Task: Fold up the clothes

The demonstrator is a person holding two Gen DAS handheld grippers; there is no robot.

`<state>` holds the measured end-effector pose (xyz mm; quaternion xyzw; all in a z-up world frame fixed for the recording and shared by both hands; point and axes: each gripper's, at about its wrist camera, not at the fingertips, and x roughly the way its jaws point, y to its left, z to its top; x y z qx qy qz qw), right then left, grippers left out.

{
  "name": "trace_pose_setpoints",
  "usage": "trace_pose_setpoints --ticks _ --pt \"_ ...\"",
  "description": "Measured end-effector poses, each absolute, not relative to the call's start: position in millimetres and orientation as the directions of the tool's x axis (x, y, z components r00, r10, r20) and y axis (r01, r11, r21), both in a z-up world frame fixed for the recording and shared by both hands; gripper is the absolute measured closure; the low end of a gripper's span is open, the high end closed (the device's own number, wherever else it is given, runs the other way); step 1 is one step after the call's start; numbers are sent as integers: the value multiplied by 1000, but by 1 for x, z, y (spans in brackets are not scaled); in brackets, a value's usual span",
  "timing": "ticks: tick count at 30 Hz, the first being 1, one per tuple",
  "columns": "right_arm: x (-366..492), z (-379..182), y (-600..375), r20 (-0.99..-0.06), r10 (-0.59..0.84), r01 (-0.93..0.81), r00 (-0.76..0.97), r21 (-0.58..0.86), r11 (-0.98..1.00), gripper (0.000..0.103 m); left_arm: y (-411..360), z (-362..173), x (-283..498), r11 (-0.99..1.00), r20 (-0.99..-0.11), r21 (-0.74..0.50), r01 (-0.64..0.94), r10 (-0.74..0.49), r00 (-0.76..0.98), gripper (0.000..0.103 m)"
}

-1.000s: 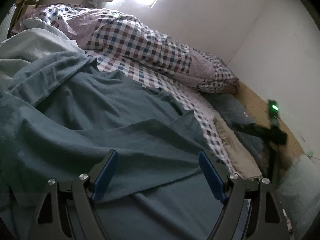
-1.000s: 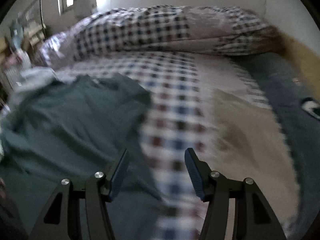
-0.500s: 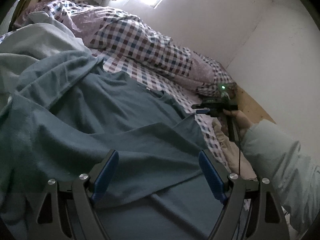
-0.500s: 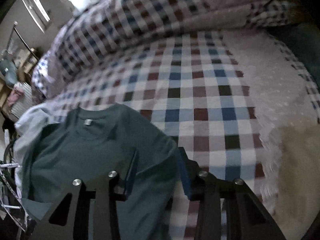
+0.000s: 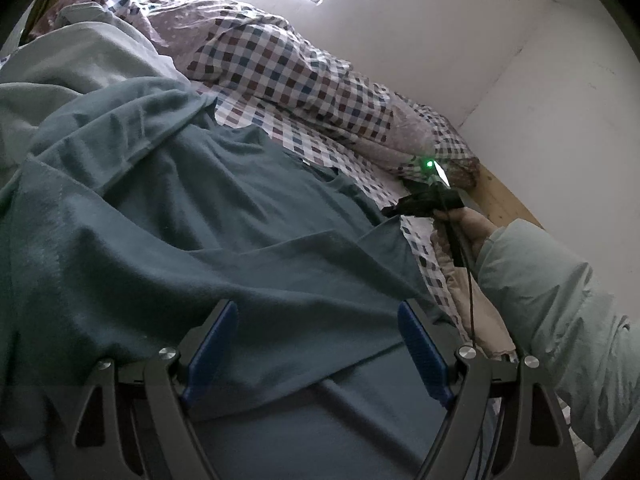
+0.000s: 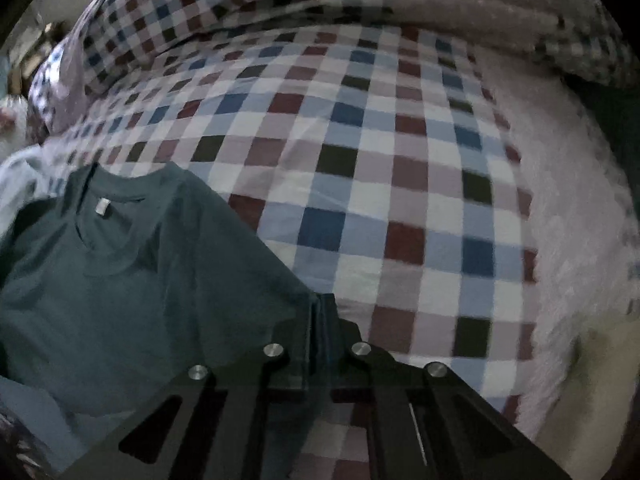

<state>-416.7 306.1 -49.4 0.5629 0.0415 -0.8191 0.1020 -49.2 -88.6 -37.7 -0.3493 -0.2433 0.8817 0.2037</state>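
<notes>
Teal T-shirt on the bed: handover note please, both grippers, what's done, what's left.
Right gripper: shut on the teal T-shirt at its sleeve-side edge, by the checked bedsheet.
Left gripper: open, empty, over the shirt's lower part; blue pads not gripping anything.
Shirt: spread loosely and wrinkled, collar and neck label up, towards the checked duvet. Pale garment heaped beside it.
Done: one edge pinched. No fold visible.
Left: probably grip the lower edge with the left, then fold across.
</notes>
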Motion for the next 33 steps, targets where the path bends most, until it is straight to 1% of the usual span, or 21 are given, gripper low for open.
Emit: trace_pose_setpoints --ticks 5,8,11,13,16,17,19,21,22,23,24,25,29,30,33 --pt "-424 -32 309 -903 -12 169 -429 -67 -983 102 -90 -38 -49 -797 -516 -572 -191 531 -673 18" --pt "-429 -29 308 -891 29 164 -454 -115 -980 102 -89 -38 -49 -794 -514 -576 -192 535 -670 18" --pt "-433 -36 301 -883 76 181 -462 -178 -967 102 -88 -38 -49 -796 -517 -573 -195 536 -667 18" --pt "-434 -46 306 -887 89 175 -453 -186 -967 101 -87 -38 -49 -799 -520 -568 -198 535 -666 18" --pt "-433 -60 318 -874 162 114 -459 -238 -964 101 -87 -37 -49 -802 -522 -563 -200 532 -667 18" --pt "-432 -62 325 -868 178 84 -463 -243 -966 99 -87 -36 -48 -803 -521 -561 -201 531 -668 18" --pt "-426 -56 340 -858 198 19 -474 -235 -972 91 -88 -35 -47 -805 -521 -560 -198 528 -671 18" --pt "-414 -45 353 -844 221 -35 -489 -234 -972 87 -88 -33 -46 -806 -520 -559 -195 525 -674 18" --pt "-405 -38 358 -838 211 -47 -503 -218 -975 79 -88 -32 -45 -807 -520 -559 -193 522 -676 18" --pt "-395 -31 361 -833 194 -49 -517 -198 -979 74 -88 -31 -44 -808 -520 -557 -192 519 -678 18" --pt "-388 -25 364 -828 176 -44 -532 -180 -983 66 -87 -30 -43 -810 -519 -554 -190 515 -682 18" --pt "-384 -19 367 -822 161 -38 -546 -168 -985 63 -88 -28 -41 -812 -516 -552 -189 511 -688 18" --pt "-340 10 358 -802 72 18 -593 -102 -995 58 -97 -18 -34 -816 -491 -549 -183 491 -720 18" --pt "-327 16 352 -801 46 36 -597 -84 -996 55 -101 -15 -31 -814 -481 -554 -177 486 -730 18" --pt "-291 30 327 -798 -32 104 -602 -39 -994 53 -116 -7 -21 -805 -448 -570 -164 472 -759 18"
